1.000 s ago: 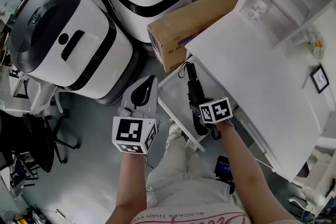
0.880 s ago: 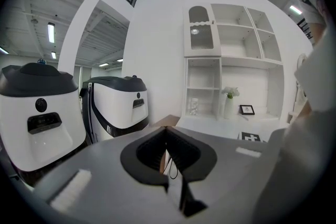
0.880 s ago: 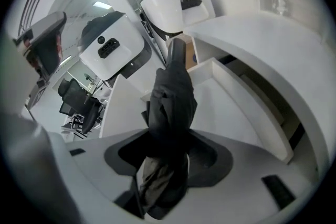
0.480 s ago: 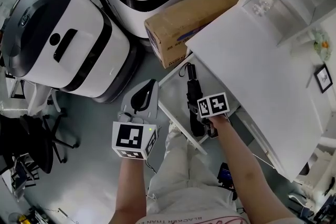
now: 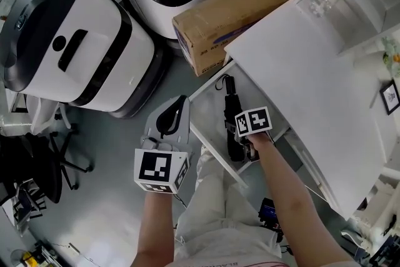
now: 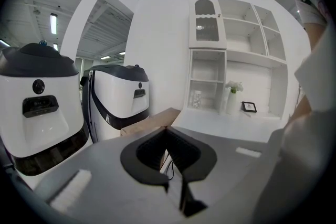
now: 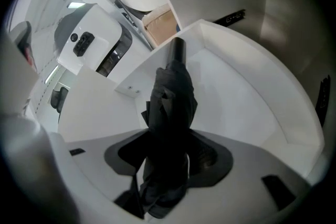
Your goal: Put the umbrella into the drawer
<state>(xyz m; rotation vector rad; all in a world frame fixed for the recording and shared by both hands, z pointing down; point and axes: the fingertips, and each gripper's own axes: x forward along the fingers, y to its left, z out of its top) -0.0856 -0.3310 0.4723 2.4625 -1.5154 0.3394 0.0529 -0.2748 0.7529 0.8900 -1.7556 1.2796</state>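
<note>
Umbrella (image 5: pixel 230 124) over the open drawer (image 5: pixel 210 107), centre frame.
Left gripper (image 5: pixel 181 100) clenched, empty, left of the drawer; right gripper (image 5: pixel 239 148) grasps the umbrella, long axis up-frame along the drawer, handle toward its far corner.

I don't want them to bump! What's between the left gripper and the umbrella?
In the head view, just the drawer's white side wall; the left gripper is outside it, the umbrella inside.

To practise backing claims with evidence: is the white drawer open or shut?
Open. The drawer stands pulled out from under the white tabletop, and its bare white floor and walls show around the folded black umbrella.
</note>
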